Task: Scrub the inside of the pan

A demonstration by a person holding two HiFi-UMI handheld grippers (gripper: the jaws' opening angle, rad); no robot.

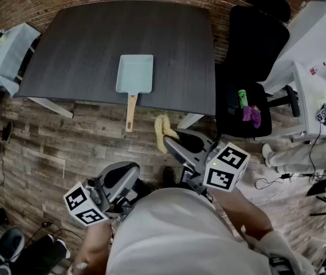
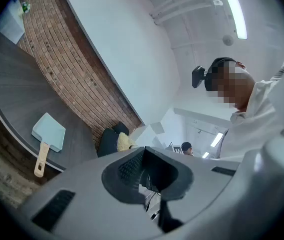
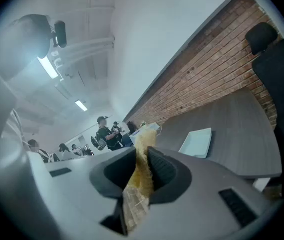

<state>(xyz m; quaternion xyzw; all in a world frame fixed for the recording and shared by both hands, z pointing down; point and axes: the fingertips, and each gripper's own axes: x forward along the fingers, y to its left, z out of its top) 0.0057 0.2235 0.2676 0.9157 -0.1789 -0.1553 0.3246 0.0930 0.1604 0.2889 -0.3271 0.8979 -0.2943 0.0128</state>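
Scrubber (image 1: 161, 132) sits pinched in my right gripper (image 3: 144, 156); my left gripper (image 2: 142, 171) is clenched, empty. Hold looks thin: pressing into the pan (image 1: 135, 73) may tug it loose.

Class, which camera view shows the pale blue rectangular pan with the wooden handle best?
The head view: it looks down on the pale blue rectangular pan whole, inside and wooden handle clear. The left gripper view shows it small and slanted; the right gripper view shows only its body, low and small.
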